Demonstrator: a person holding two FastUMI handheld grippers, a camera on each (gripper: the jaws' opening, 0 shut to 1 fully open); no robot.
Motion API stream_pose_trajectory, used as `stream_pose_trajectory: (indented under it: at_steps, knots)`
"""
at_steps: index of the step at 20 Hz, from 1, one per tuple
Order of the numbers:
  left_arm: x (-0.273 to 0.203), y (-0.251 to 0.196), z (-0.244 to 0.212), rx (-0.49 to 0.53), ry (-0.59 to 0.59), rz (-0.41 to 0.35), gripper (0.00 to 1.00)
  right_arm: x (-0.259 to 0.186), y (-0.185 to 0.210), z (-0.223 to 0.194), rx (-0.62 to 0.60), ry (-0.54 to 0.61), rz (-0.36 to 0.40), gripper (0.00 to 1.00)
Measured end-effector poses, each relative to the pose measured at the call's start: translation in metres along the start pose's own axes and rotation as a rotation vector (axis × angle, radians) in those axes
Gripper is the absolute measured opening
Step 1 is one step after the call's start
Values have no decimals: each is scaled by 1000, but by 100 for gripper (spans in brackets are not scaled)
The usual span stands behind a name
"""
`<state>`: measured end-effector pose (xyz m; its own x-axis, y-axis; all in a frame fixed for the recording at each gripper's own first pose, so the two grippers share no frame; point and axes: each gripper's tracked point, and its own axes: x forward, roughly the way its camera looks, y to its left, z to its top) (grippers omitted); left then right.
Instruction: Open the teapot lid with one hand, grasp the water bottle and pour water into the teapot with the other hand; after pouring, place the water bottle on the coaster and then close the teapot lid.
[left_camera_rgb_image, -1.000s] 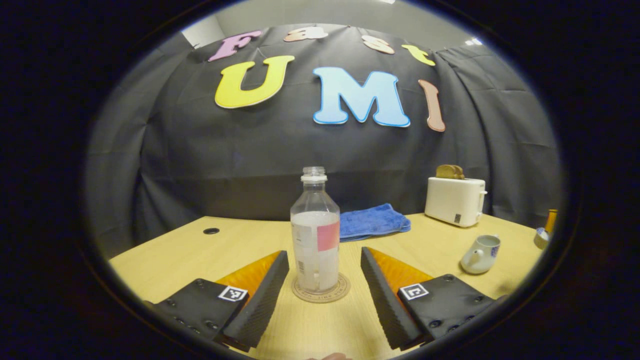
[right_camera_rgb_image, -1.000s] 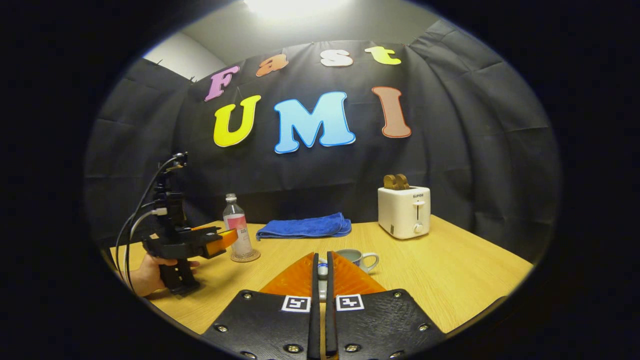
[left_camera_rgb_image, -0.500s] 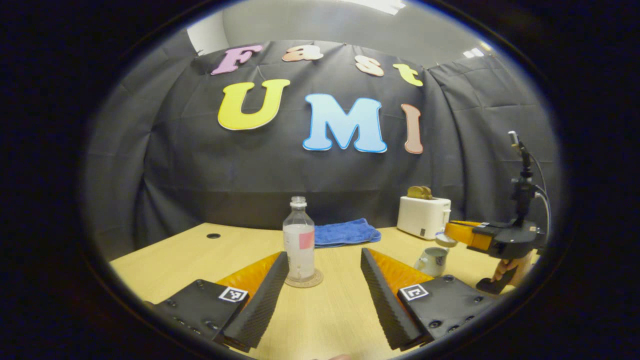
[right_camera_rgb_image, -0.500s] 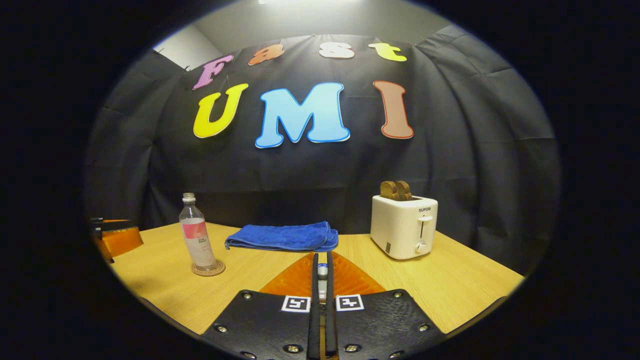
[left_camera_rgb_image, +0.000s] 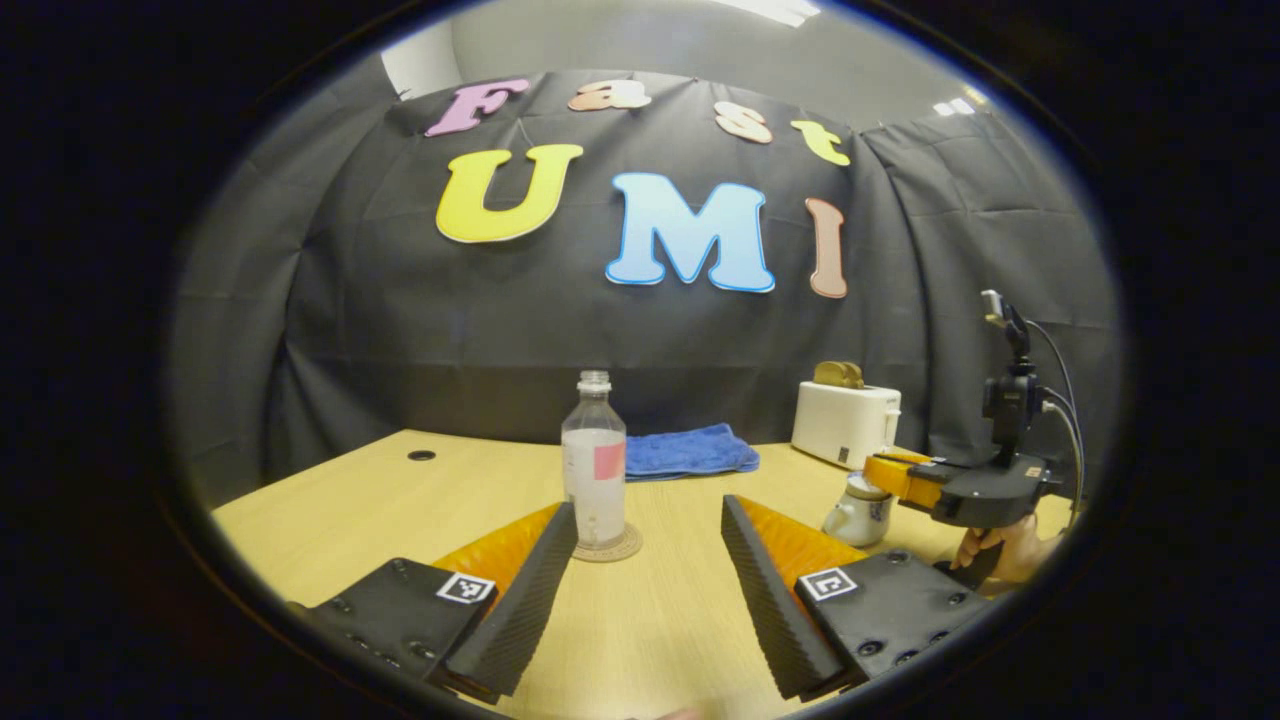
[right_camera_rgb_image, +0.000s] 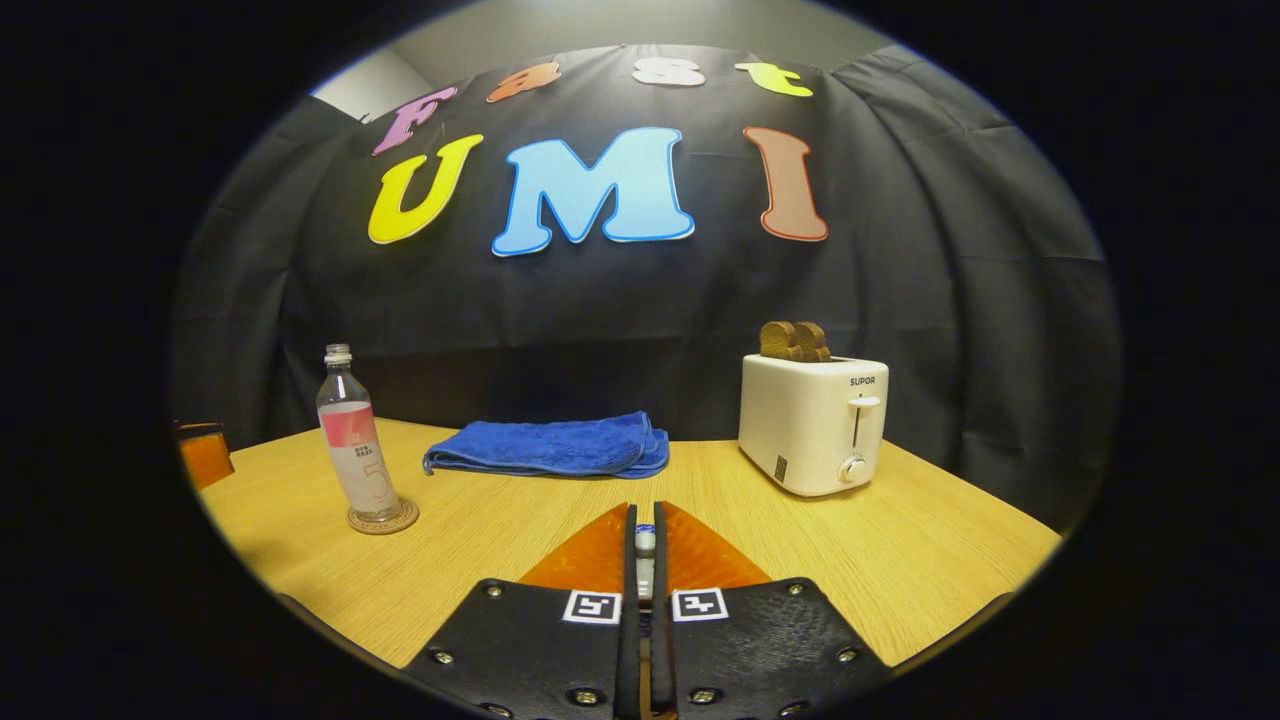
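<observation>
Since half a second ago the right gripper (left_camera_rgb_image: 878, 472) has come down, so that in the left gripper view its tips now sit right over the top of the teapot (left_camera_rgb_image: 858, 510), where before they hung a little above it with the lid in their grip. Whether the lid (right_camera_rgb_image: 645, 541) already rests on the pot cannot be told from that view. In the right gripper view the two fingers (right_camera_rgb_image: 622, 545) stand almost together, pinched on the small knob of the lid, which shows as a pale bit in the slit between them. A hand (left_camera_rgb_image: 1005, 550) grips the handle of that gripper at the right edge of the left gripper view, with cables rising above it.

The left gripper (left_camera_rgb_image: 648, 545) is spread wide and holds nothing; it hovers low over the wooden table (left_camera_rgb_image: 350, 500), drawn back from the water bottle (left_camera_rgb_image: 594, 460). The bottle stands upright on the round coaster (left_camera_rgb_image: 608, 549), uncapped and partly filled, apart from both left fingers. In the right gripper view the bottle (right_camera_rgb_image: 356, 440) and coaster (right_camera_rgb_image: 384, 520) stand at the left side of the table.

Behind, a folded blue towel (right_camera_rgb_image: 545, 447) lies near the back wall, and a white toaster (right_camera_rgb_image: 812, 422) with two slices of bread (right_camera_rgb_image: 793, 341) in its slots stands to the right of it. The teapot sits in front of the toaster, spout towards the bottle.
</observation>
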<state>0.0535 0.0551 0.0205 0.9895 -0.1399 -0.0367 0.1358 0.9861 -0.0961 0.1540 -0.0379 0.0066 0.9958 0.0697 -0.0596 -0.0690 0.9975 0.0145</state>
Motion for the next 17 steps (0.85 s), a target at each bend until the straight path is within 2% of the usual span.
stream_pose_trajectory:
  at_steps: [4, 6, 8, 9, 10, 11, 13, 14, 16, 17]
  knots:
    - [-4, 0, 5, 19, -12, 8, 99, 0, -2, -6, 15, 26, -10, 4]
    - [-5, -1, 4, 20, -12, 7, 99, -2, 3, -11, -14, 47, -5, 10]
    - [-8, -1, 2, 16, -6, 9, 99, -3, -1, -1, -21, 23, -17, 12]
    - [-8, 0, 0, 11, -3, 9, 99, -15, -7, 16, -43, -24, -41, 16]
    - [-9, -2, -1, 3, 0, 8, 99, -35, -11, 27, -81, -39, -70, 31]
    - [-12, -6, -2, 1, -8, 7, 99, -51, -11, 29, -89, -32, -76, 36]
    - [-16, -16, -4, 1, -18, 6, 99, -89, 17, 21, -59, -19, -10, 87]
    - [-20, -25, -6, -5, -20, -4, 99, -108, 26, 16, -45, -18, -5, 87]
    - [-37, -41, -11, 0, -43, 13, 100, -140, 36, 9, -47, -39, -54, 89]
    - [-43, -50, -12, 4, -47, 13, 99, -148, 44, 4, -42, -36, -53, 89]
